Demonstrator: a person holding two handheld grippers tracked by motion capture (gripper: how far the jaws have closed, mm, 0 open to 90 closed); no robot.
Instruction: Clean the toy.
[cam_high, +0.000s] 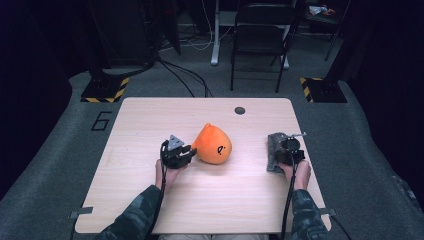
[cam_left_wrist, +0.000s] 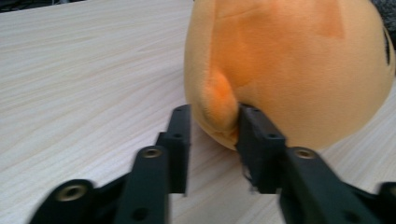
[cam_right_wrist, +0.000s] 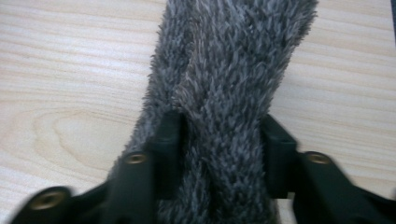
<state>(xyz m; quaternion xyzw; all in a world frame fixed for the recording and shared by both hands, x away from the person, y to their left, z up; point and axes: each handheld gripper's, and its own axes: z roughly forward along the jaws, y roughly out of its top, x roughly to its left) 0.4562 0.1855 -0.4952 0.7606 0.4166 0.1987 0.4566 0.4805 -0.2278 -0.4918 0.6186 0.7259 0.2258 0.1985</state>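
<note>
Left tongs (cam_high: 189, 152): your jaws sit parted around a small nub of the orange plush (cam_high: 214, 145), mid-surface (cam_high: 150, 115).
Right tongs (cam_high: 291, 150): parted astride the grey furry cloth (cam_high: 274, 150), near the right edge.
Room: bare wood between both.
</note>
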